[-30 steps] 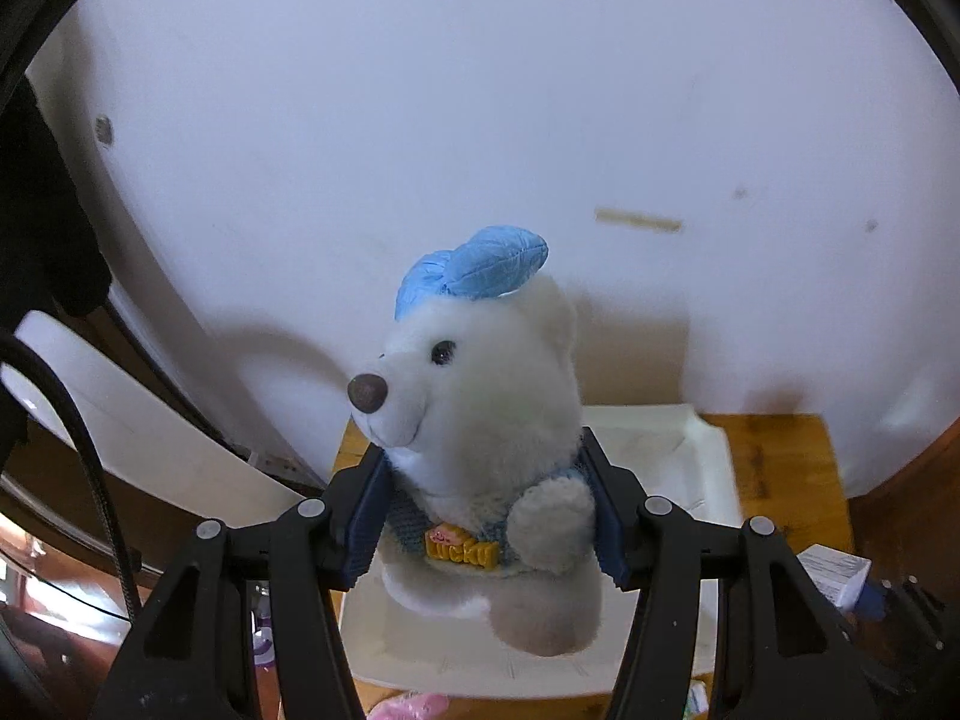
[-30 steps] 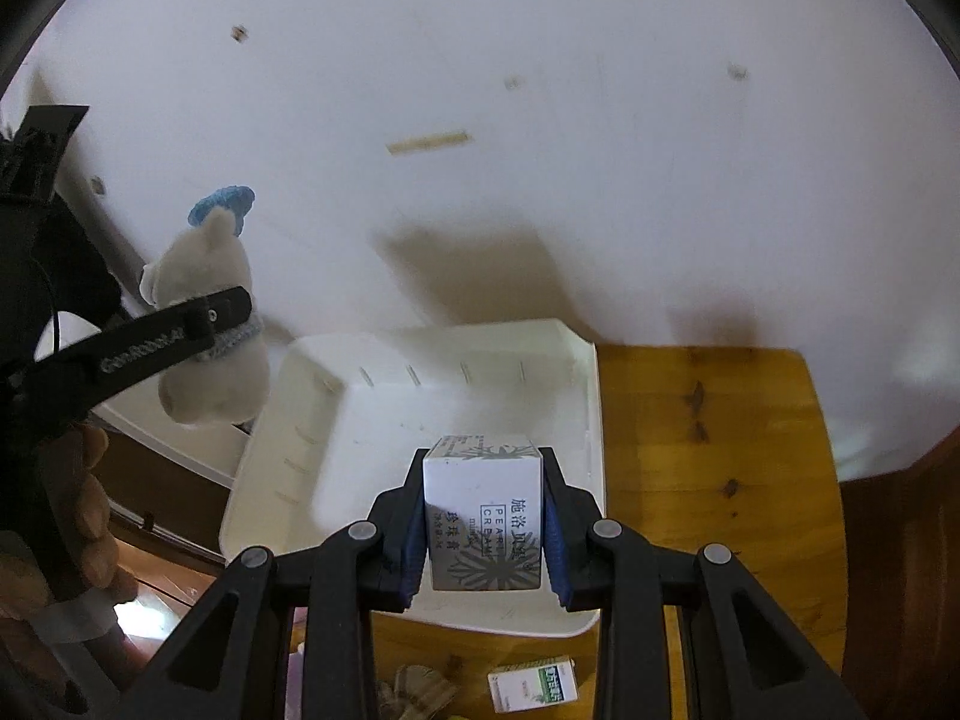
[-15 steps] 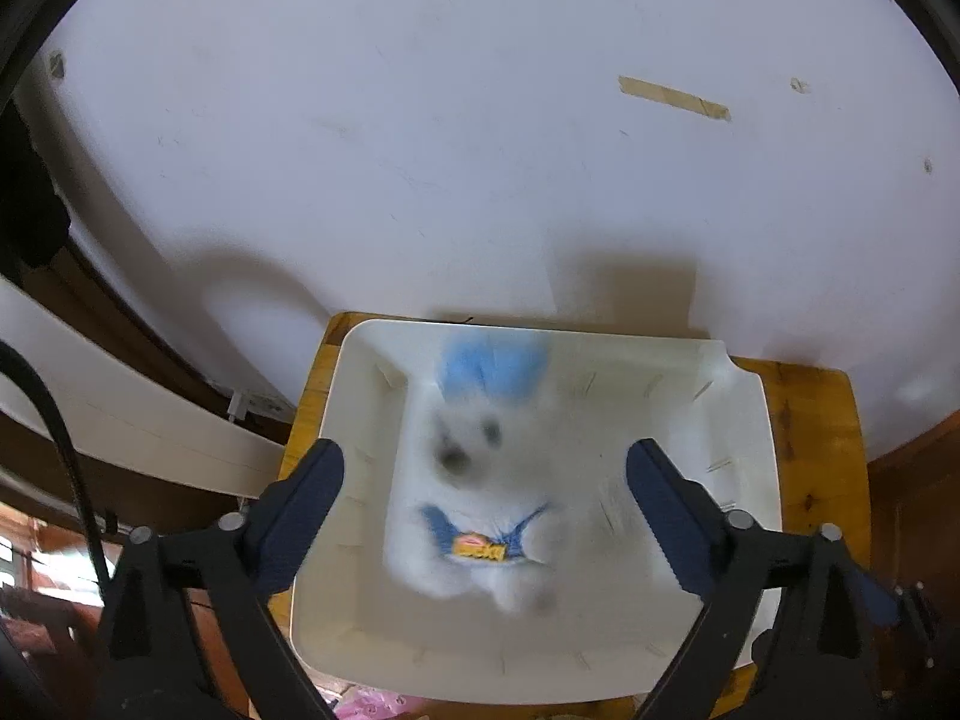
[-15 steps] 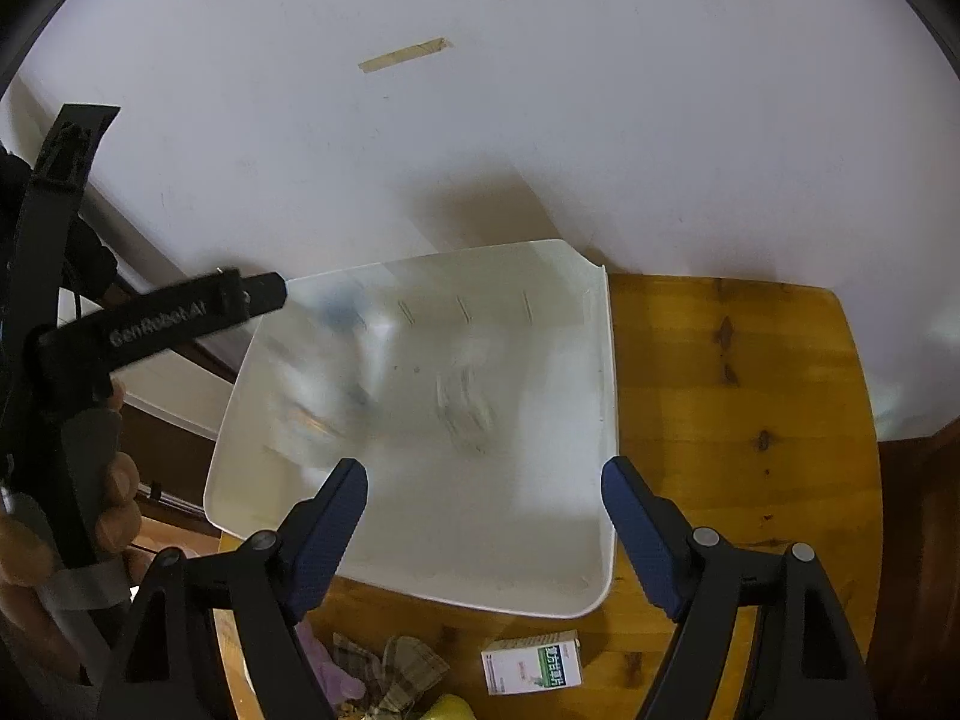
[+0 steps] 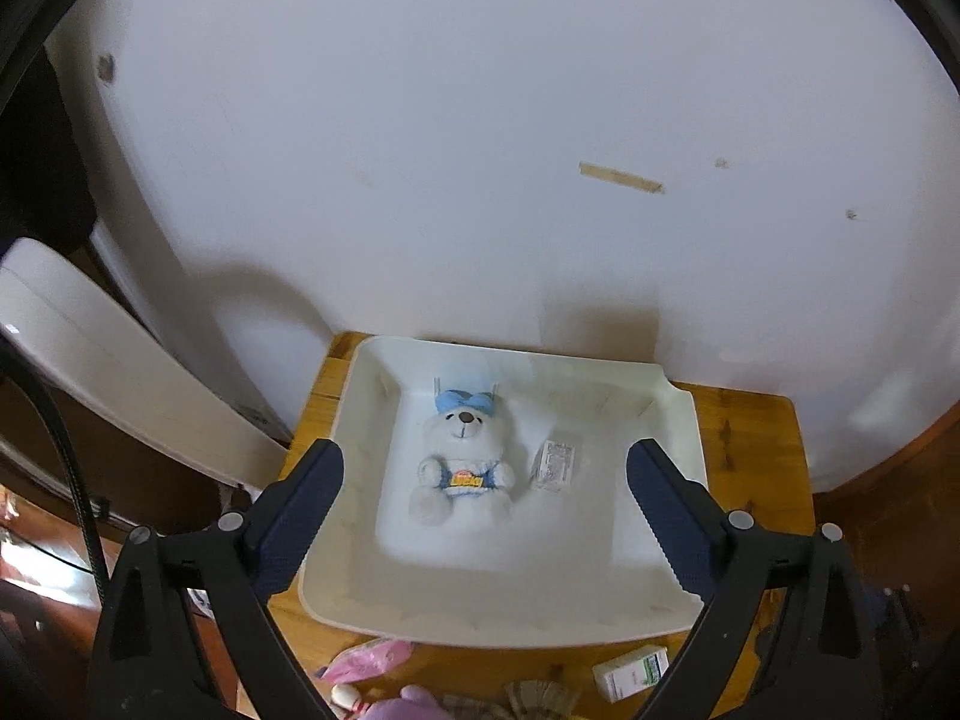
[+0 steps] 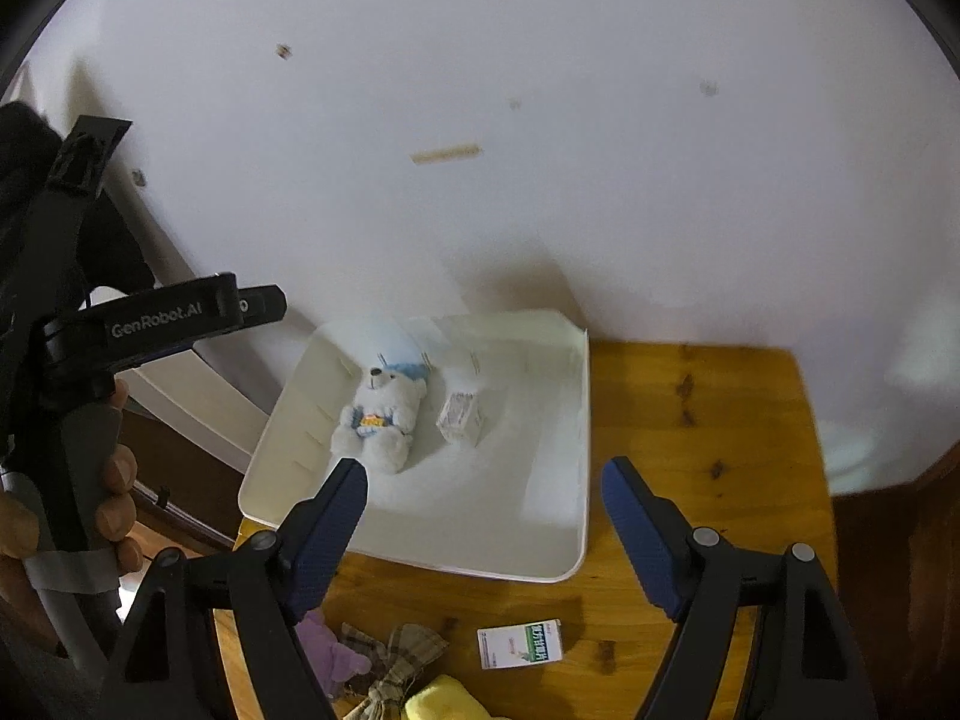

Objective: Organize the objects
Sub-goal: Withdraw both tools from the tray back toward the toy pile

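A white plush bear with a blue cap [image 5: 462, 468] [image 6: 379, 417] lies on its back in the white tray [image 5: 678, 420] [image 6: 558, 534]. A small white box [image 5: 555, 465] [image 6: 461, 417] lies just right of the bear in the same tray. My left gripper [image 5: 483, 480] is open and empty, held high above the tray. My right gripper [image 6: 483, 495] is open and empty, above the tray's near edge. The left gripper's body and the hand holding it show at the left of the right wrist view [image 6: 180, 324].
The tray sits on a wooden table [image 6: 708, 420] against a white wall. On the table in front of the tray lie a green-and-white box [image 6: 519, 643] [image 5: 630, 663], a plaid bow [image 6: 393, 657], a purple plush [image 6: 327, 657], a yellow plush [image 6: 447, 699] and a pink item [image 5: 369, 657].
Both grippers opened and let go: the bear and the white box dropped into the tray. Both grippers have since risen and pulled back from the tray.
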### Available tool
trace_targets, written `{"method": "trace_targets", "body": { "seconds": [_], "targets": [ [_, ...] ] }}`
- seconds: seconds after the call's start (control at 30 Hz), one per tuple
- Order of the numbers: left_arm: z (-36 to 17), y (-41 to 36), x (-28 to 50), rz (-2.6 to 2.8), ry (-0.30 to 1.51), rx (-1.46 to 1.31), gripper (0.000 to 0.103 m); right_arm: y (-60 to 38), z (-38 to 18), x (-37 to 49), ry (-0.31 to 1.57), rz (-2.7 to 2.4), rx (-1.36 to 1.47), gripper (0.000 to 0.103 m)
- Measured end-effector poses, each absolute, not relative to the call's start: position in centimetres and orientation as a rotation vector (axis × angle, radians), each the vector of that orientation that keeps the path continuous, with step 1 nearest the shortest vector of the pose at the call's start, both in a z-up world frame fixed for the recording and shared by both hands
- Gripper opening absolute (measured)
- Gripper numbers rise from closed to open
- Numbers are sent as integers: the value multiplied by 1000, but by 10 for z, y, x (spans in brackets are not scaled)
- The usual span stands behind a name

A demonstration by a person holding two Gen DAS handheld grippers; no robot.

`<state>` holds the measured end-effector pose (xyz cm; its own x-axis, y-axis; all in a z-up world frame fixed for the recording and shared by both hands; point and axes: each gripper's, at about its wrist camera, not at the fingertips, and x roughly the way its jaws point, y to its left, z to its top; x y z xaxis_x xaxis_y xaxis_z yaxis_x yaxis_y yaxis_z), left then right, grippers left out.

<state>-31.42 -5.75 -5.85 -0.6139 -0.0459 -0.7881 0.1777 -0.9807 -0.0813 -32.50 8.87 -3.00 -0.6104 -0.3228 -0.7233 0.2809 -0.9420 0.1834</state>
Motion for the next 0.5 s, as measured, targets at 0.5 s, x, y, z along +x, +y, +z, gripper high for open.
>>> {"method": "trace_targets", "body": {
  "seconds": [0.5],
  "targets": [
    [3, -48, -216, -2797, 73, 1105, 97, 98, 29, -223, 50, -2661, 829, 81]
  ]
}}
